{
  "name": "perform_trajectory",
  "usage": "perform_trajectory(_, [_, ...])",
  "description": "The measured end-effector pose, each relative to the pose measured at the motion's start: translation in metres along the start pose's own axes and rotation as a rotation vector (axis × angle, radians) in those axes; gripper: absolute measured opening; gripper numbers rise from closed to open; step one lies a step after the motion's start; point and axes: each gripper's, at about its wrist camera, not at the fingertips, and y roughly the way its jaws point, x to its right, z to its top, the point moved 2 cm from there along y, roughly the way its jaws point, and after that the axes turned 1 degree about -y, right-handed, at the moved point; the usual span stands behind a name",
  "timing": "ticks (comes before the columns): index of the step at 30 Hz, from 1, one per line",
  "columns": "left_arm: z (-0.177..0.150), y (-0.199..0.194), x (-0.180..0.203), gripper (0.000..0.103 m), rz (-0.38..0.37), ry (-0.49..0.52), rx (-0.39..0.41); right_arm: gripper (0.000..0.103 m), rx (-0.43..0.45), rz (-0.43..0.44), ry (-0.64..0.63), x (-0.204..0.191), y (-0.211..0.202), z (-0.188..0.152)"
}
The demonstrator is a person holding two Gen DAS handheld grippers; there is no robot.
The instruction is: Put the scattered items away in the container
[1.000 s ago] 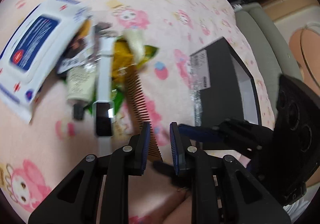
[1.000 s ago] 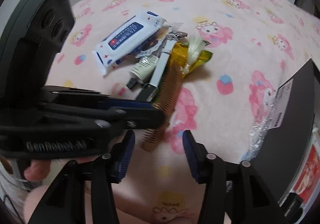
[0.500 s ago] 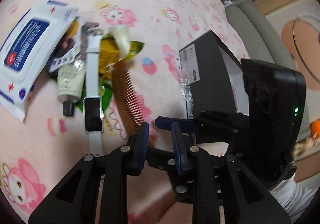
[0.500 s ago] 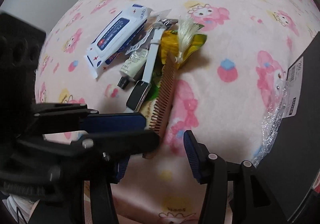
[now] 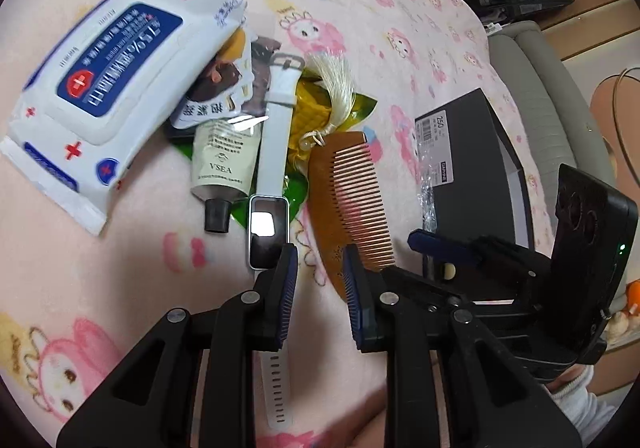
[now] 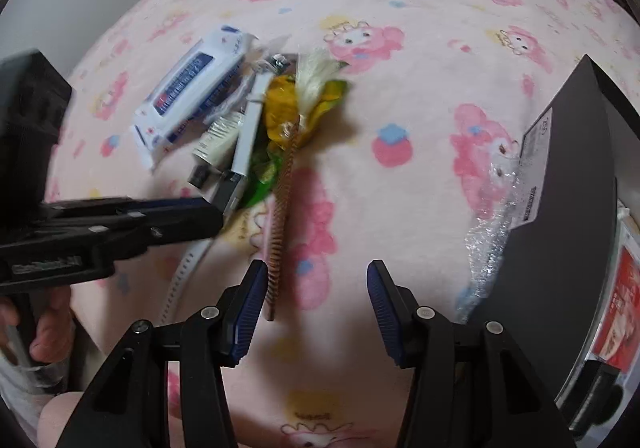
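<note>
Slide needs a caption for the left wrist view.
Open left tongs hover over wooden comb and white smartwatch on pink blanket.

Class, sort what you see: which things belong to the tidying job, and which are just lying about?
Job: wipes pack, cream tube, white watch, wooden comb, yellow tasselled pouch, black box.

Lying about: pink blanket, grey cushion.

Small cream squeeze tube with black cap (image 5: 222, 163) read "VSEA". White sticker on the dark grey box (image 5: 472, 163) showed "250". White-and-blue wipes pack (image 5: 116, 87) carried "75%" and red crosses.
</note>
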Motion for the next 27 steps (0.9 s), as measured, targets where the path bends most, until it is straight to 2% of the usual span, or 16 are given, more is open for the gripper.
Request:
perform_trajectory(4, [0.008, 0.010, 0.000, 0.028, -0.117, -0.018, -0.016, 0.047, -0.021, 0.073, 0.010, -0.001, 0.006, 0.000])
perform_trajectory(6, [0.012, 0.014, 0.000, 0.035, -0.099, -0.019, -0.014, 0.047, -0.028, 0.099, 0.004, -0.005, 0.006, -0.001])
perform_trajectory(8, [0.015, 0.019, 0.001, 0.047, -0.082, -0.021, -0.013, 0.047, -0.029, 0.112, -0.002, -0.006, 0.005, -0.002])
perform_trajectory(13, [0.024, 0.031, 0.002, 0.056, -0.038, -0.023, -0.011, 0.047, -0.027, 0.082, -0.006, -0.007, 0.005, -0.003])
perform_trajectory(15, [0.028, 0.036, 0.003, 0.054, -0.021, -0.024, -0.009, 0.048, -0.021, 0.081, -0.008, -0.007, 0.005, -0.002])
perform_trajectory(16, [0.030, 0.038, 0.003, 0.048, -0.012, -0.025, -0.009, 0.048, -0.023, 0.082, -0.006, -0.007, 0.005, -0.002])
perform_trajectory(17, [0.031, 0.040, 0.003, 0.035, -0.003, -0.026, -0.008, 0.048, -0.025, 0.083, -0.004, -0.007, 0.006, -0.001])
perform_trajectory(18, [0.033, 0.042, 0.004, 0.027, 0.005, -0.026, -0.008, 0.048, -0.032, 0.081, -0.002, -0.007, 0.007, 0.000])
perform_trajectory(20, [0.028, 0.036, 0.001, 0.018, 0.011, -0.036, 0.001, 0.048, -0.038, 0.076, 0.001, -0.007, 0.009, 0.001])
perform_trajectory(27, [-0.006, -0.002, -0.008, 0.015, 0.065, -0.066, 0.082, 0.048, -0.034, 0.065, 0.000, -0.011, 0.009, 0.001])
